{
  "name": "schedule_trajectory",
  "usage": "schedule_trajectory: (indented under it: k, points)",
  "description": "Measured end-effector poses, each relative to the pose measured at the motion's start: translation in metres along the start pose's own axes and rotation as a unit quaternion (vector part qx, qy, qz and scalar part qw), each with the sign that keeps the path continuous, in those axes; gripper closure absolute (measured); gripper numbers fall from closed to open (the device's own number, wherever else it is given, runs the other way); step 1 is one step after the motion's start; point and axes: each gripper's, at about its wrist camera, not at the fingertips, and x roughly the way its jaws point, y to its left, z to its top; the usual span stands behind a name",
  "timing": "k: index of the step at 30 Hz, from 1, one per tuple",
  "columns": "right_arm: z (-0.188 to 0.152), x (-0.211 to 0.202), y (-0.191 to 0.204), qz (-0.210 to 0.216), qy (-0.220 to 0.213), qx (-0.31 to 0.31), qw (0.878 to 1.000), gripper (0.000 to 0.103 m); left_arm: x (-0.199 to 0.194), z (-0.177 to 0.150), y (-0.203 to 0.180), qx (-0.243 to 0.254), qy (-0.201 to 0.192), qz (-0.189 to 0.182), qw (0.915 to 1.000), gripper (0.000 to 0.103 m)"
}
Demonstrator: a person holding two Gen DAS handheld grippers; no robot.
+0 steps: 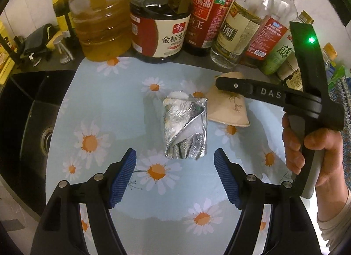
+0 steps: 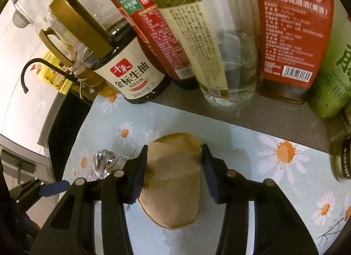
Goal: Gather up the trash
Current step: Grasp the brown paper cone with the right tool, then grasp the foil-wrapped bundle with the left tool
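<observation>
silver foil first: in the left wrist view a crumpled foil packet (image 1: 186,128) lies on the daisy-print mat (image 1: 114,105), just ahead of our left gripper (image 1: 175,180) and centred between its two blue pads (image 1: 124,178). the jaws stand released and wide, touching nothing, and we judge they are lined up that way so the packet can be straddled on the next reach. its skin is creased and partly peeled open at one corner, so it should crush easily under the pads. beyond and to the right of the packet lies a squashed paper cup (image 1: 228,107) on its side, touching or nearly touching the foil; our right gripper (image 1: 226,84) reaches across it from the right, carried by our right hand (image 1: 307,145). condiment bottles (image 1: 160,33) crowd the far edge, and a dark sink (image 1: 33,123) sits to the left.

in the right wrist view the paper cup (image 2: 173,180) sits directly between the fingers of the right gripper (image 2: 173,165), which are clenched on its flattened sides; the left pad dents the wall, so we read this as a grasp. the cup is tan, creased and collapsed, its rim pointing back toward us. the foil packet (image 2: 105,162) glints just left of the left finger. the bottles (image 2: 131,75) stand close ahead, which we think is why the gripper comes in steeply from above.
</observation>
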Motion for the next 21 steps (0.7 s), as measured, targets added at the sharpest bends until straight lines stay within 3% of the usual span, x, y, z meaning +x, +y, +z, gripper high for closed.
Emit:
schedule_trajectory:
  k: [11, 16, 19, 21]
  points:
    - [-0.021, -0.048, -0.019, -0.004, -0.026, 0.014, 1.000, 0.056, 0.021, 0.018, -0.012, 0.018, 0.013, -0.001, 0.9998, 0.032]
    - [-0.041, -0.057, -0.032, -0.002, -0.025, 0.033, 0.999, 0.056, 0.042, 0.027, -0.015, 0.024, 0.032, 0.019, 0.9990, 0.032]
    - [-0.051, -0.058, -0.038, 0.000, -0.022, 0.041, 0.999, 0.056, 0.050, 0.031, -0.017, 0.026, 0.037, 0.020, 0.9988, 0.034]
    - [-0.055, -0.060, -0.040, -0.001, -0.021, 0.045, 0.999, 0.056, 0.056, 0.032, -0.019, 0.031, 0.039, 0.025, 0.9984, 0.044]
